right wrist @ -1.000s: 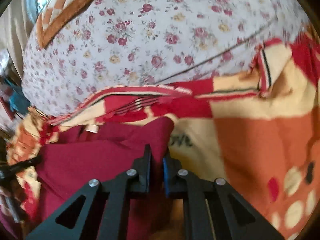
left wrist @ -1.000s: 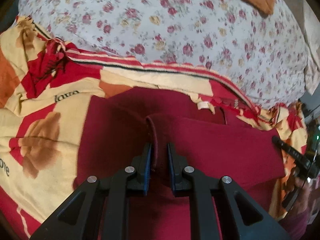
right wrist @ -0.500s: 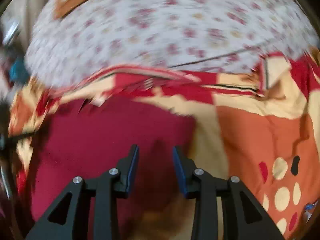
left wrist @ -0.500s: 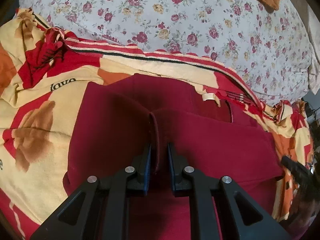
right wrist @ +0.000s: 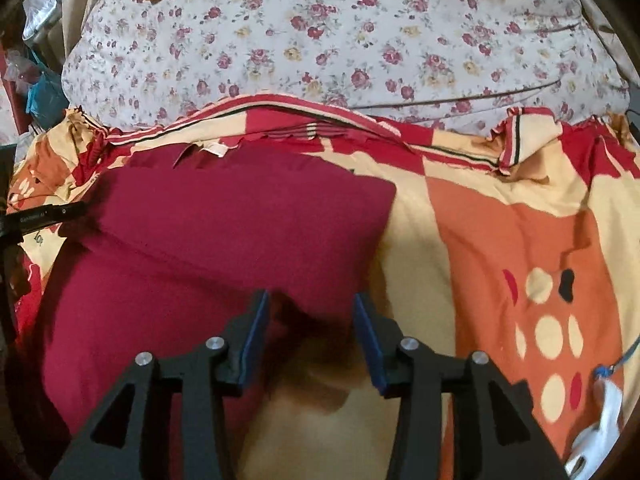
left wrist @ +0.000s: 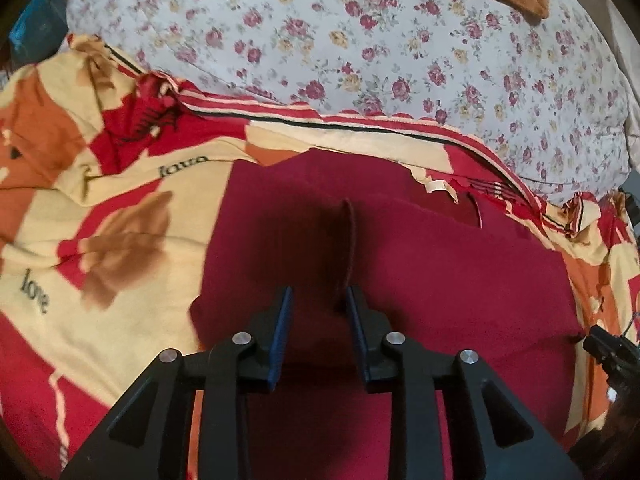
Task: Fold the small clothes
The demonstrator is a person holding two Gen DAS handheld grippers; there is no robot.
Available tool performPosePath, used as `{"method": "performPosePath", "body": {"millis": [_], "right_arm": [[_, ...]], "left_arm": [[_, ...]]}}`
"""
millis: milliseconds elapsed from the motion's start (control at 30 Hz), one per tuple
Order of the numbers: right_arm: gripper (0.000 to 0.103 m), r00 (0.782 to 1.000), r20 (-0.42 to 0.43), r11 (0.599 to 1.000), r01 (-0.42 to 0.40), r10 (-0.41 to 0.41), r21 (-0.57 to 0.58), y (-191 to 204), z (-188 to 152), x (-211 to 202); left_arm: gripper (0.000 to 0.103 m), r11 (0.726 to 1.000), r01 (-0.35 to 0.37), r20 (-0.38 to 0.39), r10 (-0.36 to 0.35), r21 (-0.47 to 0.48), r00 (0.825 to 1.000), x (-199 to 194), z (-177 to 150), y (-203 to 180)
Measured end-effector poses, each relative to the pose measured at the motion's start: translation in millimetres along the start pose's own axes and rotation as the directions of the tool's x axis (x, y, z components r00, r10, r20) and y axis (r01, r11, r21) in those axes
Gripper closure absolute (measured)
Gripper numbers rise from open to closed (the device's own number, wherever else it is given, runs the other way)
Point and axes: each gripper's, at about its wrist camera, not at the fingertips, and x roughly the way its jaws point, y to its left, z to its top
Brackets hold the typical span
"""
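Lying folded, one maroon garment (left wrist: 420, 264), two grippers, left gripper (left wrist: 317, 312), right gripper (right wrist: 310, 316)

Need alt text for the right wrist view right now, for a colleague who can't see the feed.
The right gripper hangs open, its fingers having just spread, above the near edge of a folded maroon garment, gripping nothing. The garment lies on a red, cream and orange blanket, with a floral sheet beyond.

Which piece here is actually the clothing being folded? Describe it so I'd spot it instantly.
Start from the big white rose-print bedsheet, then drop to the red, cream and orange patterned blanket in front of it. On that blanket lies the plain dark-red folded garment: the only cloth without any print, with a small cream label at its far edge.
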Motion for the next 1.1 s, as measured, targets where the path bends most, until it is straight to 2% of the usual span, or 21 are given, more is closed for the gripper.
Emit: {"method": "performPosePath", "body": {"millis": [233, 400, 600, 733, 900, 1033, 1100], "right_arm": [[0.057, 0.999, -0.027, 0.999, -0.033, 0.033, 0.017, 16.8, -17.0, -0.1], [0.053, 0.998, -0.017, 0.997, -0.066, 0.067, 0.046, 25.5, -22.3, -5.0], [0.047, 0.999, 0.053, 0.999, -0.014, 0.012, 0.036, 34.8, 9.9, -5.3], [0.046, 0.998, 0.04, 0.998, -0.041, 0.039, 0.057, 38.5, 32.5, 19.5], [0.046, 0.998, 0.054, 0.993, -0.016, 0.01, 0.115, 36.3, 55.5, 52.4], [0.043, 0.999, -0.009, 0.99, 0.045, -0.044, 0.134, 30.1, 66.6, 84.6], [0.043, 0.999, -0.012, 0.991, 0.044, -0.043, 0.129, 28.2, 67.3, 88.9]], "left_arm": [[0.096, 0.998, -0.051, 0.045, 0.049, 0.038, 0.998, -28.7, -24.7, -0.7], [0.096, 0.995, -0.077, 0.07, 0.072, 0.064, 0.995, -45.1, -42.7, -2.8], [0.091, 0.996, -0.067, 0.066, 0.063, 0.059, 0.996, -55.9, -61.7, -3.6], [0.088, 0.996, -0.069, 0.054, 0.066, 0.059, 0.996, -60.6, -76.5, -2.1], [0.087, 0.999, -0.044, 0.032, 0.043, 0.026, 0.999, -67.7, -93.3, 9.1], [0.086, 1.0, -0.024, 0.013, 0.025, -0.014, 1.0, -74.9, -107.0, 26.0], [0.086, 0.999, -0.026, 0.005, 0.026, -0.027, 1.0, -78.6, -113.6, 35.1]]}}
